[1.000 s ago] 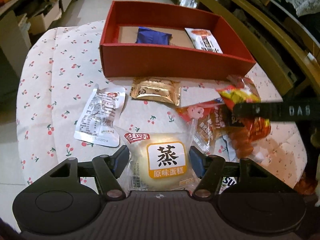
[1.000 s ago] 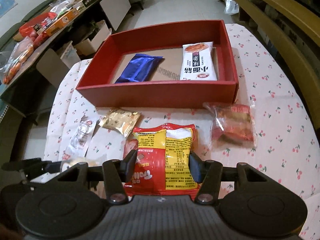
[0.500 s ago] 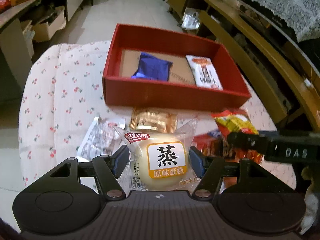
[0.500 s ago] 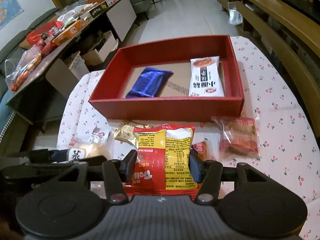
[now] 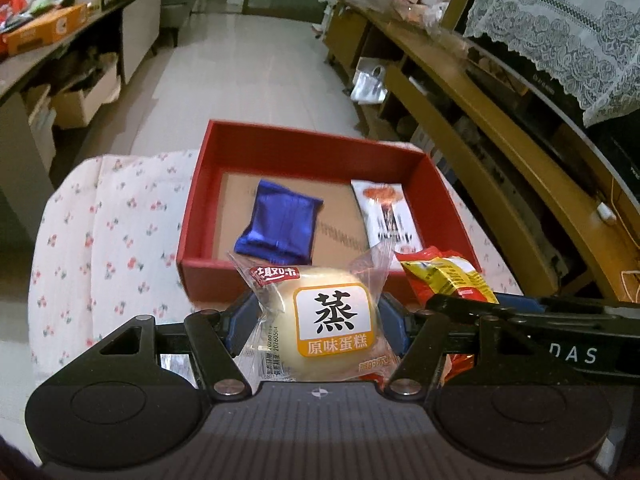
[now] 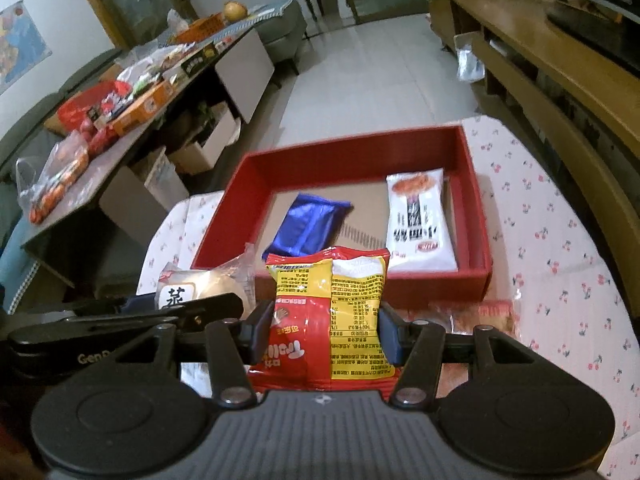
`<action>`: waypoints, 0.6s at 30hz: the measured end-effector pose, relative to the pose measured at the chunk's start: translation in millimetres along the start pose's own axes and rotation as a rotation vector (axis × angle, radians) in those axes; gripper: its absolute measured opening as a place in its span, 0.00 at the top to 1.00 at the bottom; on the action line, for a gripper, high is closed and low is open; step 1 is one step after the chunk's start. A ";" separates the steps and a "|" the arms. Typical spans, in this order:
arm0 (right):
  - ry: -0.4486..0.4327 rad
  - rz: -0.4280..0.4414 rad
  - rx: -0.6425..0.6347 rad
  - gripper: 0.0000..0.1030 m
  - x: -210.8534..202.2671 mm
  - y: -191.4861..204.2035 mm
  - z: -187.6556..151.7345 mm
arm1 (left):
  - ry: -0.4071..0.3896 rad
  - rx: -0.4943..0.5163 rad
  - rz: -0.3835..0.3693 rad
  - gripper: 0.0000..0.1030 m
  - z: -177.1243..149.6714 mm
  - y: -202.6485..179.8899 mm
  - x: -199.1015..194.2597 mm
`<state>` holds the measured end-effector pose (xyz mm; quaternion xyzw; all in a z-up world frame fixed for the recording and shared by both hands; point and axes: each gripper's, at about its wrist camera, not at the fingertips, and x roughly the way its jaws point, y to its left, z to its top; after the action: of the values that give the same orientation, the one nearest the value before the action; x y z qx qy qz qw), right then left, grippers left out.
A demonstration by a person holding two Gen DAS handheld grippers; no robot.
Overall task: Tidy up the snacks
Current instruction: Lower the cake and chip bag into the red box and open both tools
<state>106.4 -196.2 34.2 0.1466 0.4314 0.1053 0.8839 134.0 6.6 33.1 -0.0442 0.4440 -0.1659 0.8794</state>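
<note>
My left gripper (image 5: 318, 320) is shut on a clear-wrapped steamed cake (image 5: 320, 320), held up in front of the red box (image 5: 200, 204). My right gripper (image 6: 326, 330) is shut on a red and yellow snack bag (image 6: 332, 300), also lifted before the red box (image 6: 480, 220). Inside the box lie a blue foil packet (image 5: 280, 228) (image 6: 310, 226) and a white snack packet (image 5: 386, 216) (image 6: 420, 220). The right gripper with its bag (image 5: 444, 280) shows at the right of the left wrist view. The cake (image 6: 200, 284) shows at the left of the right wrist view.
The box stands on a cherry-print cloth (image 6: 560, 248) over a round table. A red clear-wrapped packet (image 6: 476, 314) lies on the cloth by the right gripper. A cluttered side table (image 6: 120, 92) is far left, a wooden shelf unit (image 5: 500, 132) runs along the right.
Both grippers have risen with their snacks and tilted up toward the box. The loose packets on the cloth have dropped below the grippers out of view.
</note>
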 end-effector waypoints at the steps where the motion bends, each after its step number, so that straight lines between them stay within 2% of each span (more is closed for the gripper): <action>1: -0.005 -0.002 0.004 0.41 0.2 -0.6 2.9 | -0.002 -0.002 -0.002 0.31 2.6 -0.2 1.4; 10: -0.048 -0.025 0.042 0.41 8.2 -8.6 29.2 | -0.023 0.005 0.017 0.32 26.0 -5.5 15.4; 18: -0.071 -0.053 0.051 0.41 33.4 -17.8 64.0 | -0.051 -0.005 0.037 0.32 55.3 -4.7 39.4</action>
<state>178.4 -213.1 40.9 0.1613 0.4060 0.0655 0.8971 198.5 -14.8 37.2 -0.0425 0.4226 -0.1474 0.8932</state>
